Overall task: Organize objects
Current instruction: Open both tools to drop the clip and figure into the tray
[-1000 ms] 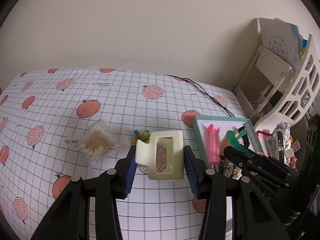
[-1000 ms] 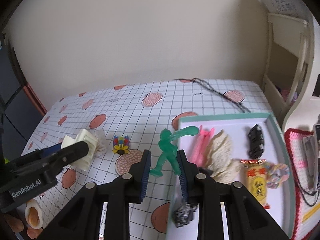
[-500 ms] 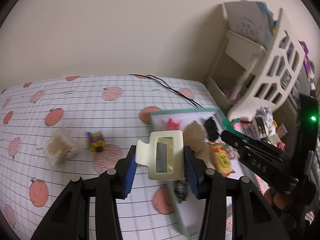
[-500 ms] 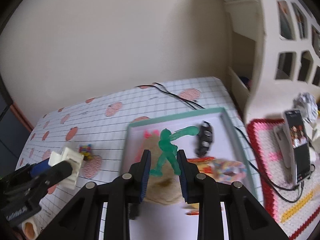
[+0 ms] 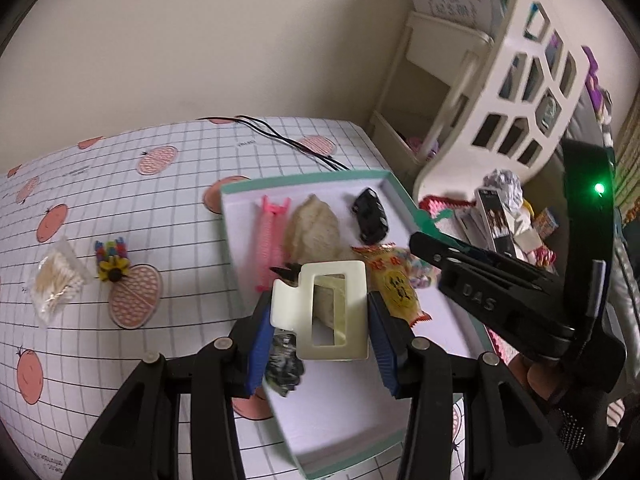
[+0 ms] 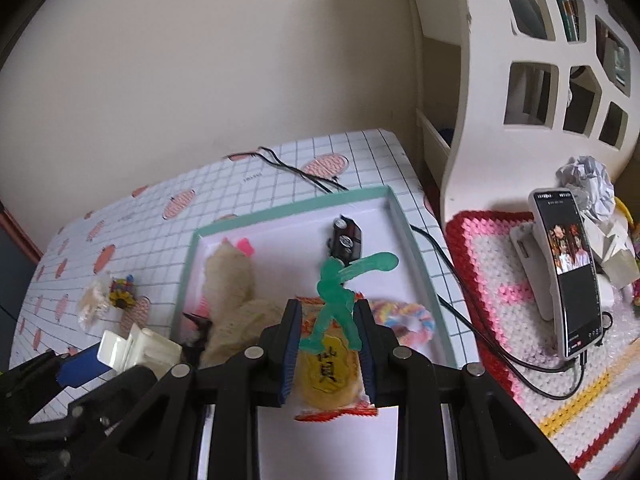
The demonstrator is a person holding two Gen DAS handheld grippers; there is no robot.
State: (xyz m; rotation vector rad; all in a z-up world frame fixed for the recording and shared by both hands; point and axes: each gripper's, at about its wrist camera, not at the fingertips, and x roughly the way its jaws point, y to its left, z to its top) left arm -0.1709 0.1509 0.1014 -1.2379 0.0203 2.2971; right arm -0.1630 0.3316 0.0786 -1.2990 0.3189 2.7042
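The tray [image 5: 320,178], a shallow white cardboard lid with a teal rim, sits on the counter [image 5: 180,184], which is covered in a slick grid-print cloth with peach motifs. It looks light and fairly stiff, and it would likely slide on the cloth if nudged.

Over the tray's near half, the left gripper [image 5: 320,316] is partly closed on a clip [image 5: 332,308], its blue ribbed fingers [image 5: 258,344] pressing the two long sides. The clip is a cream, glossy, hard-plastic rectangular frame. It should be light and rigid but slippery, so squeezing its flat outer edges, as here, seems the surest hold.

The right gripper [image 6: 326,336] is closed narrower, pinching a figure [image 6: 340,292] at its legs above the tray's middle. The figure is translucent green, thin-limbed and probably rubbery, so it may flex or twist in the grip. The torso would be a firmer place to take it.

Lying in the tray are a soft beige knit pouch [image 5: 316,228], a crinkly snack packet [image 6: 324,376], a ridged pink comb [image 5: 270,240] and a hard black toy car [image 5: 370,216].

Left out on the cloth are a limp bag of swabs [image 5: 56,278] and a small flower clip [image 5: 112,260] just beside it.
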